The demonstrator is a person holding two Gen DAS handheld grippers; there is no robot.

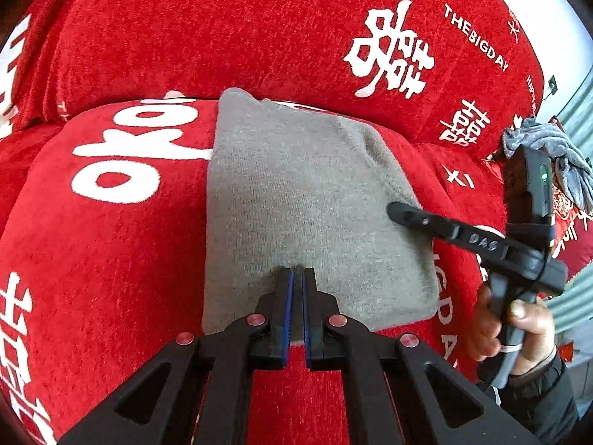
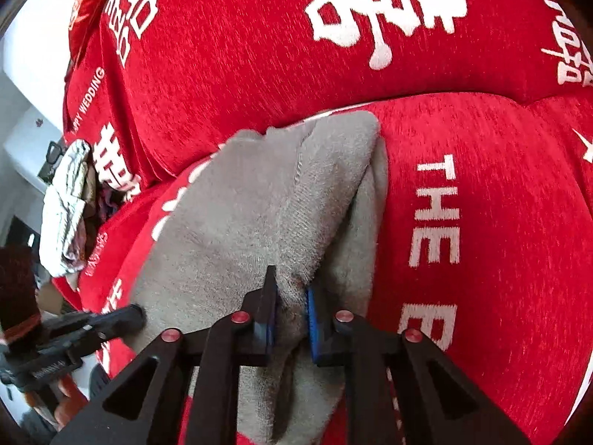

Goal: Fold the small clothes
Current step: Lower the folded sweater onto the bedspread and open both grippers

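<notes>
A grey knit garment (image 1: 296, 200) lies folded into a rough rectangle on the red sofa seat (image 1: 122, 244). My left gripper (image 1: 297, 270) is shut, its tips pressed on the garment's near edge. My right gripper (image 2: 291, 285) is shut on a bunched fold of the same garment (image 2: 267, 200) at its right side. In the left wrist view the right gripper (image 1: 398, 212) reaches onto the cloth from the right. In the right wrist view the left gripper (image 2: 135, 313) touches the cloth from the lower left.
The red sofa backrest (image 1: 229, 37) with white lettering rises right behind the garment. A crumpled blue-grey cloth (image 1: 548, 148) lies on the sofa's right end. A light crumpled cloth (image 2: 66, 200) lies on the left end.
</notes>
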